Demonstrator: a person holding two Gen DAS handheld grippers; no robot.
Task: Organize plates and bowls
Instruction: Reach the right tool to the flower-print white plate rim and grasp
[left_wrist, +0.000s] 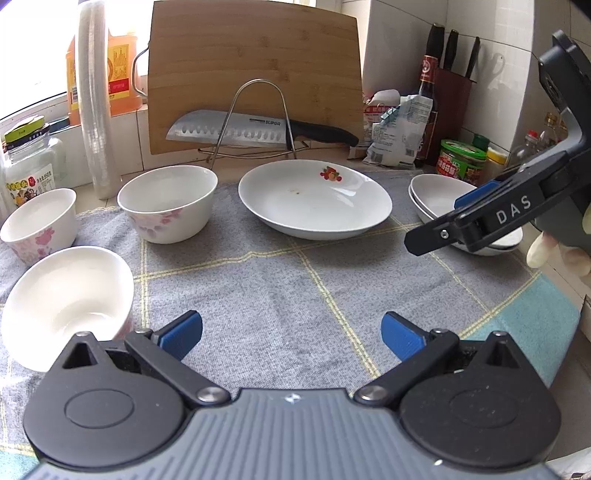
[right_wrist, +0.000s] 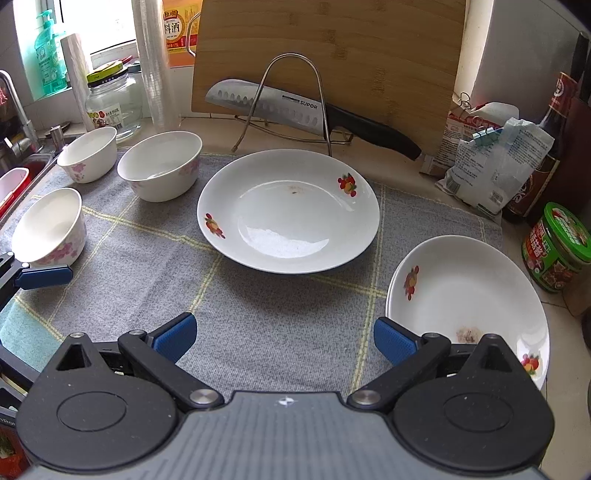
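On a grey checked cloth (left_wrist: 280, 280) a white fruit-print plate (left_wrist: 314, 199) (right_wrist: 288, 210) lies in the middle. Two more such plates are stacked (right_wrist: 469, 299) (left_wrist: 432, 195) at the right. Three white bowls with pink flowers stand at the left: a far one (right_wrist: 88, 153) (left_wrist: 40, 221), a middle one (right_wrist: 160, 170) (left_wrist: 168, 201) and a near one (right_wrist: 50, 225) (left_wrist: 66, 302). My left gripper (left_wrist: 291, 332) hovers open over bare cloth beside the near bowl. My right gripper (right_wrist: 284, 334) is open over the cloth, left of the stack, holding nothing.
A bamboo cutting board (left_wrist: 255, 74) and a knife (right_wrist: 295, 110) on a wire rack stand behind the plates. Jars, bottles and bags (right_wrist: 491, 166) crowd the right. A glass jar (right_wrist: 114, 107) and a cup stack (left_wrist: 94, 96) are at the left, with a sink (right_wrist: 22, 162) beyond.
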